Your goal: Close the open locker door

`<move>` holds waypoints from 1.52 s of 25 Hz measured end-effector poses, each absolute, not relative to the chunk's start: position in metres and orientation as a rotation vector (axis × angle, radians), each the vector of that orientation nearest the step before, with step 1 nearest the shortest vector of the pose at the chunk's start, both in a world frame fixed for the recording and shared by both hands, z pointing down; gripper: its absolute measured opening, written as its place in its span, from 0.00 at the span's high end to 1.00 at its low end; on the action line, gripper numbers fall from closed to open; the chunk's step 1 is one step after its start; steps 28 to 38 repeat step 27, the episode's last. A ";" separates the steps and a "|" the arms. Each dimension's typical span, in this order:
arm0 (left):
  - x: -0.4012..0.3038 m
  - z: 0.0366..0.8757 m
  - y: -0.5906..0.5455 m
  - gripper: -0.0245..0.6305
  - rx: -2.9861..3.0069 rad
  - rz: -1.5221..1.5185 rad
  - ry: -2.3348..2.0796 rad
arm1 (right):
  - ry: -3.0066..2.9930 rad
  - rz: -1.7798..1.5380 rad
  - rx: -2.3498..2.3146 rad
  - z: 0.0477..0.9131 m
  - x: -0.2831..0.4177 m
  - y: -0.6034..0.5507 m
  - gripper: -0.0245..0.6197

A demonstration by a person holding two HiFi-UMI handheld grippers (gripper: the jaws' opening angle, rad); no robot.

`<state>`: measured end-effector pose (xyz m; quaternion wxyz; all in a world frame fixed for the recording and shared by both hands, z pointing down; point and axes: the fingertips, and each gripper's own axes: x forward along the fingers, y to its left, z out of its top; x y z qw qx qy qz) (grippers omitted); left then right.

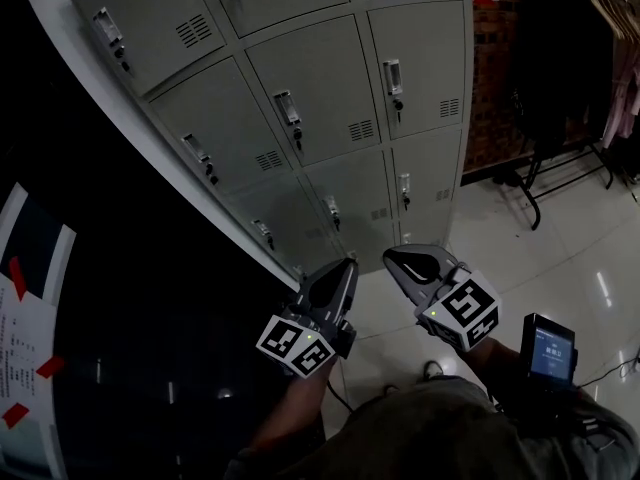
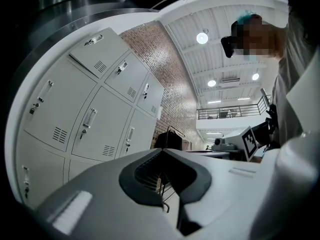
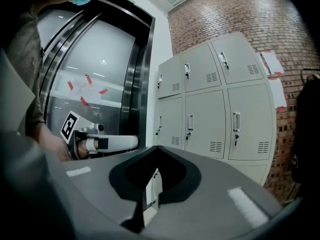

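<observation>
While left tool (image 1: 343, 266) and right tool (image 1: 393, 259) sit side by side, both closed on nothing, locker doors (image 1: 320, 88) stand just ahead: grey, with vents (image 1: 360, 129) and handles (image 1: 288, 108), every visible one flush.

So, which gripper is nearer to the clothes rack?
Right. The right gripper is on the side of the clothes rack, well apart from it; the left gripper sits farther away, next to the dark glass door.
</observation>
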<state>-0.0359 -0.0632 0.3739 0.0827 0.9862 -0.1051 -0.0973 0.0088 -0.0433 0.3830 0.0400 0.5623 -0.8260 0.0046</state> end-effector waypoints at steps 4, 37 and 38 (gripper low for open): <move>-0.033 0.373 -0.058 0.99 2.950 -0.291 -0.300 | -2.537 0.013 1.723 0.384 0.009 -0.040 0.95; -0.027 0.378 -0.058 0.99 2.940 -0.301 -0.296 | -2.564 0.018 1.710 0.388 0.006 -0.043 0.95; -0.027 0.378 -0.058 0.99 2.940 -0.301 -0.296 | -2.564 0.018 1.710 0.388 0.006 -0.043 0.95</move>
